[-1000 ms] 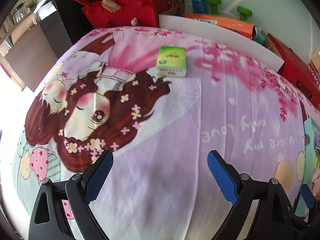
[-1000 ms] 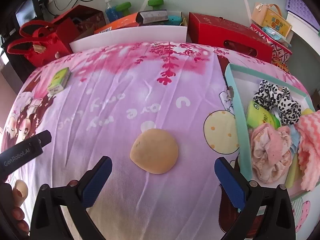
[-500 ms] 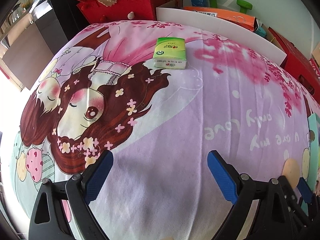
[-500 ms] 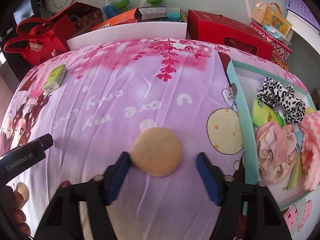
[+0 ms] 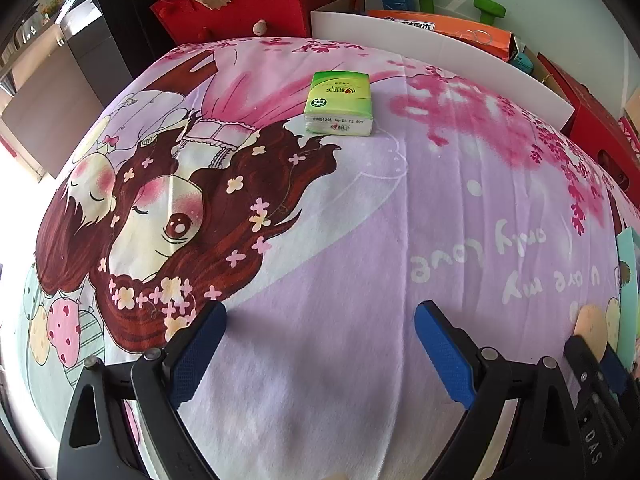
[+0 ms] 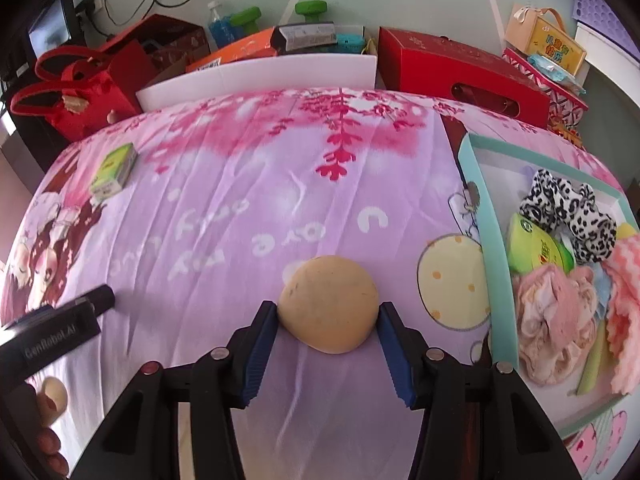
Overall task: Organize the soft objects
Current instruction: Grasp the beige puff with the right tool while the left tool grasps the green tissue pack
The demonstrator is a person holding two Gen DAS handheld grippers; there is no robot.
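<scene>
A tan round puff (image 6: 328, 304) lies on the pink cartoon bedsheet (image 6: 240, 216). My right gripper (image 6: 328, 314) is closing on it, and both blue pads touch its left and right sides. The same puff (image 5: 590, 322) shows at the far right edge of the left wrist view. My left gripper (image 5: 320, 320) hovers open over bare sheet with nothing between its fingers. A green tissue pack (image 5: 340, 104) lies beyond it towards the head of the bed; the tissue pack (image 6: 114, 174) sits far left in the right wrist view.
A teal-rimmed box (image 6: 478, 216) on the right holds a leopard scrunchie (image 6: 560, 208), a green pack and pink cloths (image 6: 552, 320). A white board (image 6: 260, 76), red boxes (image 6: 460, 68) and a red bag (image 6: 76, 100) line the far edge. A person's hand shows at lower left.
The right gripper's jaws have come in from wide open until the pads meet the puff's sides. The left gripper has stayed open and hardly moved.
</scene>
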